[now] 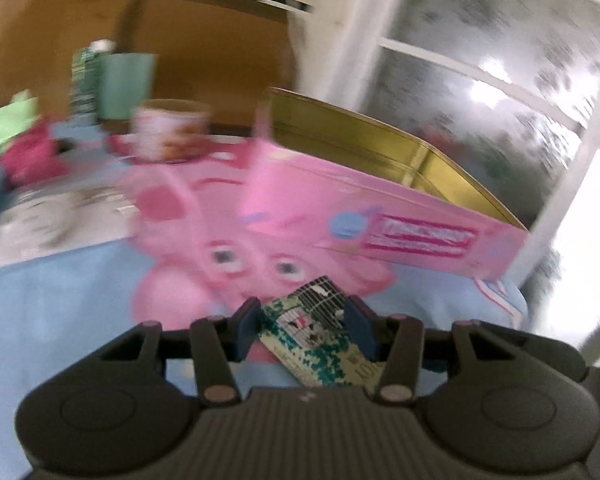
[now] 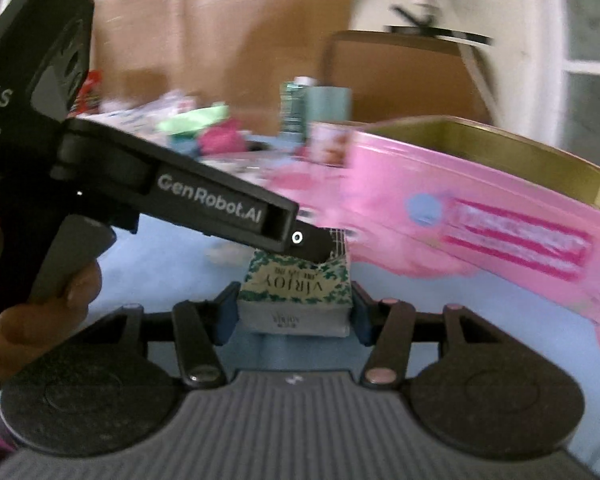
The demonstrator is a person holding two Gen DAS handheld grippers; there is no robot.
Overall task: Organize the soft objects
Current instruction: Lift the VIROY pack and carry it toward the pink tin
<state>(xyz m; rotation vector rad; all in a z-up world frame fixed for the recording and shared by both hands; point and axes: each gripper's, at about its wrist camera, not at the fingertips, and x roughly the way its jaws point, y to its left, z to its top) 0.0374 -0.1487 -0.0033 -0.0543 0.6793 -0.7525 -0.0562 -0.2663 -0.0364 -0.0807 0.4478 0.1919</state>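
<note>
**Both grippers on one tissue pack beside the open pink tin**

The open pink rectangular metal tin with a gold lining stands on the light blue cloth with a pink cartoon print; what shows of its inside looks bare, and the floor of it is hidden. Behind it stand a blurred printed round cup and a pale green container.

The small green-and-white printed soft tissue pack sits in front of the tin. The right gripper has its blue pads against the pack's two sides, clamped on it. The left gripper comes in from the left in the right wrist view and pinches the pack's crumpled far end, its jaws narrow.
</note>
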